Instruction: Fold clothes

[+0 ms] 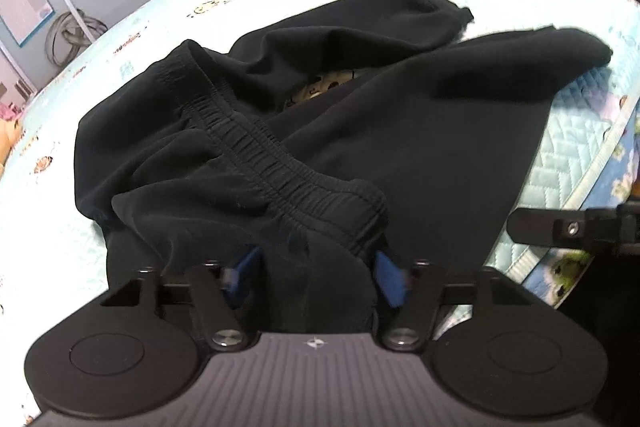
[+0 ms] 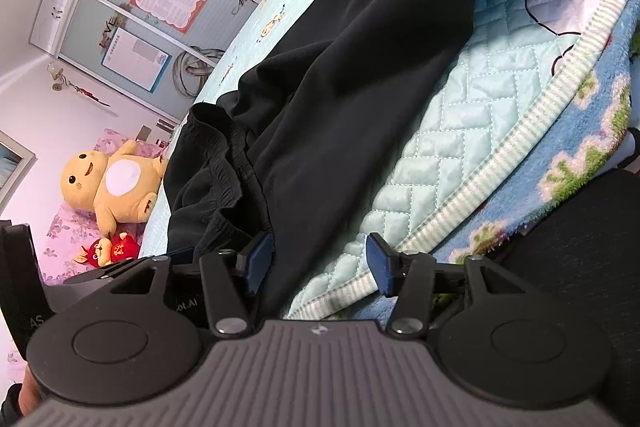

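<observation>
Black trousers (image 1: 360, 131) are seen lying crumpled on the quilted bed cover (image 2: 460, 131), elastic waistband (image 1: 256, 151) uppermost, legs spread toward the far side. Left gripper (image 1: 316, 279) — jaws half apart, a fold of the trousers below the waistband bunched between the blue pads (image 1: 390, 279); a firm clamp cannot be told. Right gripper (image 2: 316, 263) — jaws apart over the trouser edge at the bed's border, nothing pinched. A plush toy (image 2: 112, 183) is noted beyond
</observation>
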